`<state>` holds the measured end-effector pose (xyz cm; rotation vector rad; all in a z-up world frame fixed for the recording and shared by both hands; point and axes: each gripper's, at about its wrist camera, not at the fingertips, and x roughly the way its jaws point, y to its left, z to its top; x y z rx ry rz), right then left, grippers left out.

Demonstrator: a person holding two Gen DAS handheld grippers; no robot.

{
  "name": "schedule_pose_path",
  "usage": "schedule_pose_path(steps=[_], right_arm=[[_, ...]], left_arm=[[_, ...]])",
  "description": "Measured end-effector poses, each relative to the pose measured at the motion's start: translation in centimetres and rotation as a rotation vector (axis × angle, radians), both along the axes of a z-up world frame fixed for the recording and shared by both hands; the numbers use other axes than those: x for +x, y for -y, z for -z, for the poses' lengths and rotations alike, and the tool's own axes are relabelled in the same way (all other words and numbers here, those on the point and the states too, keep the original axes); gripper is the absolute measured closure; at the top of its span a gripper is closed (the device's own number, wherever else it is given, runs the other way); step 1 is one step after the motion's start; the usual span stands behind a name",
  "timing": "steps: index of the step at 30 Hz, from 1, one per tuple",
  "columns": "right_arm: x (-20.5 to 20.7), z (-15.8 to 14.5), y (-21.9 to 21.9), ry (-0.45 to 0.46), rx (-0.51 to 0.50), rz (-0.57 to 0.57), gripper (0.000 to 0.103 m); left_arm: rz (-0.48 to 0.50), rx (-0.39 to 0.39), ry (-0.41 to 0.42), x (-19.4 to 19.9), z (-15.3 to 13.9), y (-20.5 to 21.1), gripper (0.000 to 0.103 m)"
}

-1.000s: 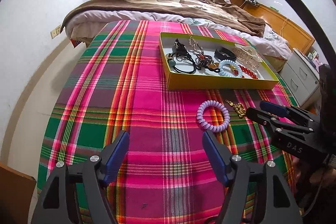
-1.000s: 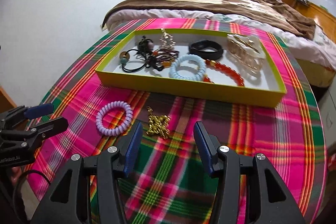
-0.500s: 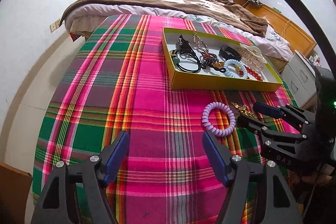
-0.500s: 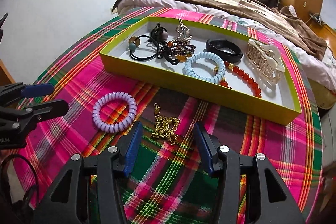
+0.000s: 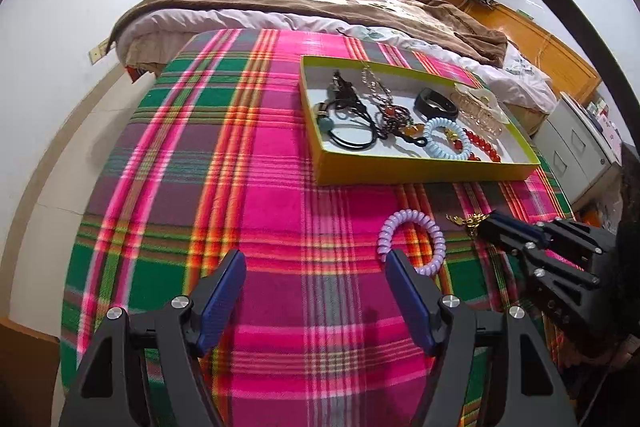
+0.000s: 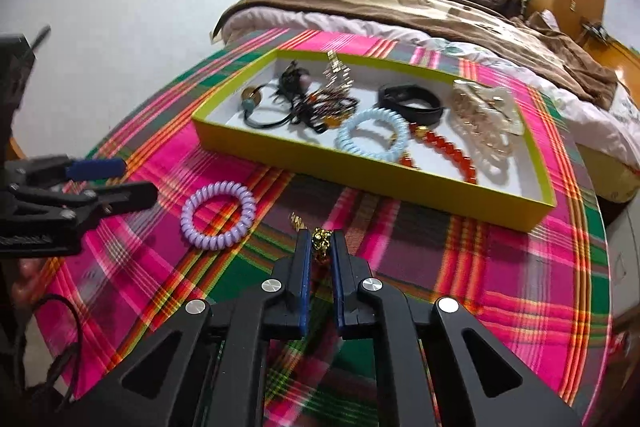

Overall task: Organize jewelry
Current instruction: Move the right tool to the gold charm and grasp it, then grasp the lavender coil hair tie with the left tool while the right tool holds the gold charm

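- The right tongs, which stood wide apart over the gold chain a second ago, are now seen closed to a narrow gap with the chain pinched between their blue pads.
- Part of the chain is seen trailing out just beyond the tips onto the plaid surface; whether it has been lifted clear cannot be told.
- The left tongs are held wide open and empty, as they were before, low over the cloth.
- The purple coil bracelet is found just ahead of the left tongs' right-hand pad, and just beside the right tongs on their left; it has not been gripped.
- The yellow tray lies farther ahead of both tongs, already holding a blue coil bracelet, red beads, a black band and a hair claw.
- The grasp of the chain is judged to be just made, so carriage forward over the tray's near wall is expected to follow.
- A loose, dangling chain may be snagged on that wall or slip from the pads; the purple bracelet is left to be stowed afterwards.
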<state>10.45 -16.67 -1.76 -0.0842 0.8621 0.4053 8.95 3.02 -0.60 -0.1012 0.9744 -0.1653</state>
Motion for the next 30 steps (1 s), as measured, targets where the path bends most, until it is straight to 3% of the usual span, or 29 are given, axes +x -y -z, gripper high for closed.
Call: schedule_pose_path(steps=[4,19,21,23,30], right_arm=[[-0.3,-0.4,1.4,0.006,0.024,0.031,0.094],[-1.2,-1.1,3.8,0.033,0.086,0.084,0.096],[-1.3,-1.2,4.0,0.036,0.091,0.089,0.096],[-1.4,-1.3,4.3,0.04,0.095,0.097,0.096],[-1.5,-1.5,4.6,0.043,0.1,0.105,0.096]], left_arm=[[0.021,-0.02,-0.025,1.0,0.5,0.8,0.031],[0.072,0.126,-0.026,2.2,1.5,4.3,0.032],[0.085,0.169,-0.012,2.1,1.6,4.9,0.04],[0.094,0.166,-0.007,2.1,1.5,5.2,0.053],[0.101,0.176,0.009,2.0,1.3,5.6,0.082]])
